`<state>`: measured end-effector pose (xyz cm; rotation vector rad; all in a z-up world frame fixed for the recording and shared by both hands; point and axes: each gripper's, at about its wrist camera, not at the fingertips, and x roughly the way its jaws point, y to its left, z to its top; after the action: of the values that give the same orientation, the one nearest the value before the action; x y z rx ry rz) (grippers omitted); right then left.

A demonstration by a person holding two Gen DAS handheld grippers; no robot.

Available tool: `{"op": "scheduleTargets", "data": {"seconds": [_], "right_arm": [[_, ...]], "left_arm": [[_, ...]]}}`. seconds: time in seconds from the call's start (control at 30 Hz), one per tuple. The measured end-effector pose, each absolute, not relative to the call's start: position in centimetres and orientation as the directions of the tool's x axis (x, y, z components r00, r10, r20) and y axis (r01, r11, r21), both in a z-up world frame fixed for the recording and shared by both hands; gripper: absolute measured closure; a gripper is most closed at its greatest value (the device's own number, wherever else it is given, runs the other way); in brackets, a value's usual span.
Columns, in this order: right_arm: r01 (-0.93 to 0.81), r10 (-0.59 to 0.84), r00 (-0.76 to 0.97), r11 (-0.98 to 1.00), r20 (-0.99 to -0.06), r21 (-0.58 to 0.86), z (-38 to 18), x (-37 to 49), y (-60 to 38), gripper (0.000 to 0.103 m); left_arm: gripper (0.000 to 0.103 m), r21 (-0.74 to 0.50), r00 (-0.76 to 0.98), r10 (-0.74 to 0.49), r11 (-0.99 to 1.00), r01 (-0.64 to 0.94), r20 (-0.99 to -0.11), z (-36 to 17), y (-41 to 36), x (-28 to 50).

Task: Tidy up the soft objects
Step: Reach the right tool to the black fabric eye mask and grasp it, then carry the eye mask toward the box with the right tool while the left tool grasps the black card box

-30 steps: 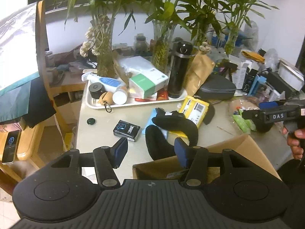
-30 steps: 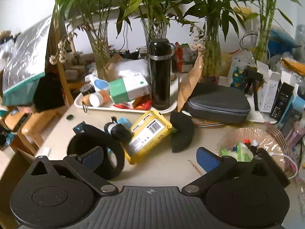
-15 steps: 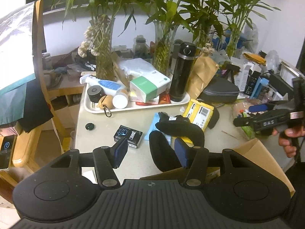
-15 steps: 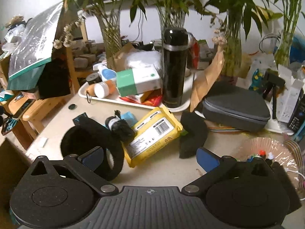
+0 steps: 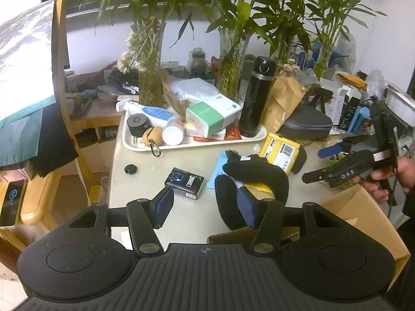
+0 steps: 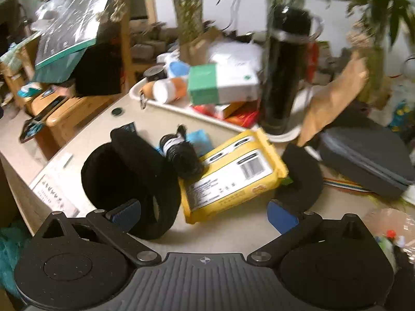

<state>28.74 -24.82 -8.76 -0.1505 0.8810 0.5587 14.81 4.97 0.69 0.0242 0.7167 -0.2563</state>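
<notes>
A: What has changed in the last second?

B: Both grippers have closed in on the table. The right gripper (image 6: 205, 212) has swung down with its fingers spread wide and holding nothing; its view is smeared by motion. The black earmuffs (image 6: 129, 186) now fill its near ground at 9 o'clock

A: And the left one?

B: The left gripper (image 5: 205, 207) is open at a middling width, also empty, with its right pad (image 5: 246, 208) lying over the earmuffs' near cup; whether it touches I cannot tell. I judge a grasp is being lined up, with the cardboard box (image 5: 363, 223) at 4 o'clock the likely home

A: What crowds the move?

B: Going outward: a small black box (image 5: 184, 182) at 11 o'clock, a dark roll (image 6: 181, 155) and yellow wipes pack (image 6: 233, 176) just beside or under the headband, then the tray (image 5: 197, 143) and black flask (image 5: 256, 96) at 12 o'clock. Lifting may drag the wipes
</notes>
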Motion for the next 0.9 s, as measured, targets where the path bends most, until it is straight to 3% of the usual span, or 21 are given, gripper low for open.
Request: {"op": "scheduleTargets", "data": {"seconds": [0.17,0.33,0.6,0.73,0.8,0.9], "right_arm": [[-0.525,0.516,0.399,0.807,-0.758,0.273,-10.7,31.0,-25.6,0.002],[-0.578,0.573,0.288,0.743,-0.767,0.338,-12.4,31.9,-24.5,0.022],[-0.581,0.568,0.184,0.721,-0.802,0.377,-15.5,33.1,-22.4,0.065],[-0.564,0.600,0.130,0.699,-0.789,0.439,-16.6,33.6,-22.0,0.077],[-0.580,0.593,0.128,0.695,-0.795,0.425,-16.7,33.4,-21.6,0.085],[-0.604,0.595,0.155,0.689,-0.788,0.401,-16.0,32.8,-21.4,0.089]], "left_arm": [[0.049,-0.074,0.721,-0.225,0.969,0.234,-0.656,0.3,5.3,14.8],[0.049,-0.082,0.721,-0.224,0.970,0.227,-0.656,0.0,5.5,15.0],[0.049,-0.086,0.729,-0.222,0.972,0.219,-0.648,0.0,5.8,15.3],[0.049,-0.084,0.734,-0.218,0.973,0.215,-0.643,0.0,5.9,15.4],[0.049,-0.086,0.737,-0.218,0.973,0.213,-0.640,0.0,6.1,15.4],[0.049,-0.085,0.739,-0.215,0.974,0.209,-0.638,0.1,6.2,15.6]]}}
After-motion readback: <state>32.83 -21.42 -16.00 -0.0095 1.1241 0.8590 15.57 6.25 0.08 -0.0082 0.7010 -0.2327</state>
